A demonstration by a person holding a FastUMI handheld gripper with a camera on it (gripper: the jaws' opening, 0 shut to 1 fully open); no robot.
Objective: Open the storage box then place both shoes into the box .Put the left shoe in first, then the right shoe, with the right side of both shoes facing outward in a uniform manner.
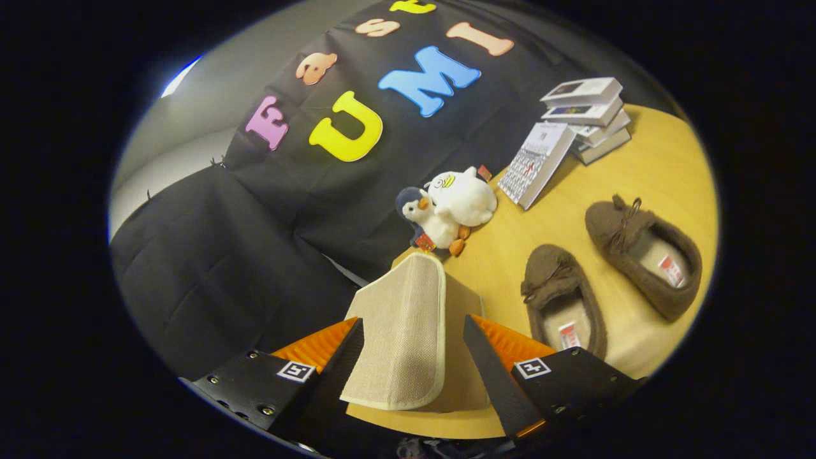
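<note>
Gripper view: the hand-held gripper has its two fingers spread wide, with the beige fabric flap of the storage box standing between them. The flap lies nearer the left finger; whether either finger touches it cannot be told, and there is a clear gap to the right finger, so the fingers are not clamped on it. The flap is raised and tilted, its rounded, piped edge toward the camera, and the plain beige box body sits behind it on the wooden bench.

Just past the right finger lie two brown slippers with pale lining. The near slipper rests just beside the finger; the far slipper lies beside it, apart from it. Beyond the box, two plush toys sit against the black cloth wall. Farther along the bench a book leans on a stack of books.
</note>
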